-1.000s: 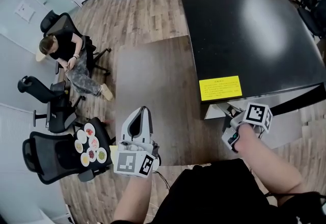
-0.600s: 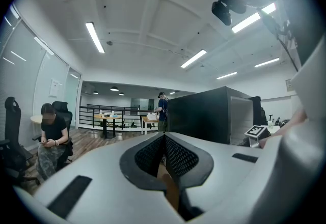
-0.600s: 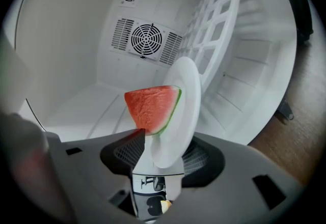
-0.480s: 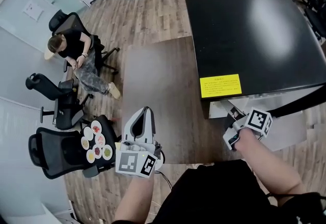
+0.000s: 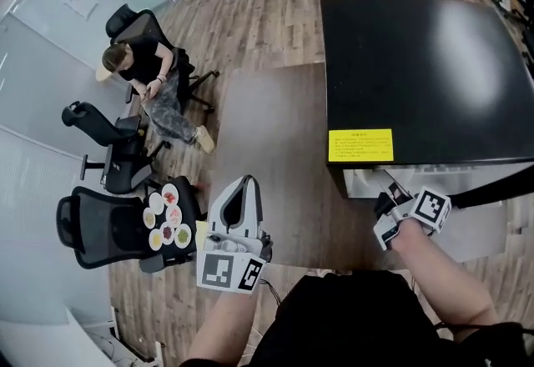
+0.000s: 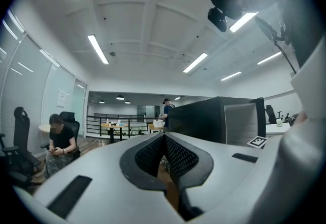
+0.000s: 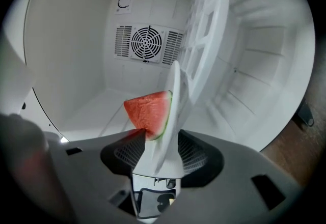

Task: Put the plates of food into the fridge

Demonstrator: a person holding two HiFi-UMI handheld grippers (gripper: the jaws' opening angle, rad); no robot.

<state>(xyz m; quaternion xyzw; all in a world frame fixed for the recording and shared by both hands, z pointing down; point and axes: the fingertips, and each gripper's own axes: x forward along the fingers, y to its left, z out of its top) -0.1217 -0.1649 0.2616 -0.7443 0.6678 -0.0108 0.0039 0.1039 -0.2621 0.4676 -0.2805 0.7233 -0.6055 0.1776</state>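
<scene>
In the right gripper view my right gripper [image 7: 155,142] is shut on the rim of a white plate [image 7: 173,101] that carries a red watermelon wedge [image 7: 147,111]. The plate is inside the white fridge interior [image 7: 76,55], alongside the white wire shelf [image 7: 206,39], which looks upright in this rolled view. In the head view that gripper [image 5: 385,200] reaches into the opening under the black fridge top [image 5: 417,57]. My left gripper [image 5: 244,183] is shut and empty in mid-air, its pads [image 6: 175,154] pressed together. Several small plates of food [image 5: 167,217] sit on a black chair seat at the left.
A fan grille [image 7: 146,43] is on the fridge's back wall. The fridge top has a yellow label [image 5: 360,145]. A grey table [image 5: 267,148] stands beside it. A seated person [image 5: 146,77] and other office chairs [image 5: 104,128] are at the left on the wooden floor.
The head view has shifted, so the chairs, table and fridge slid to the right. My left gripper has moved slightly with it. The right gripper stays at the fridge opening.
</scene>
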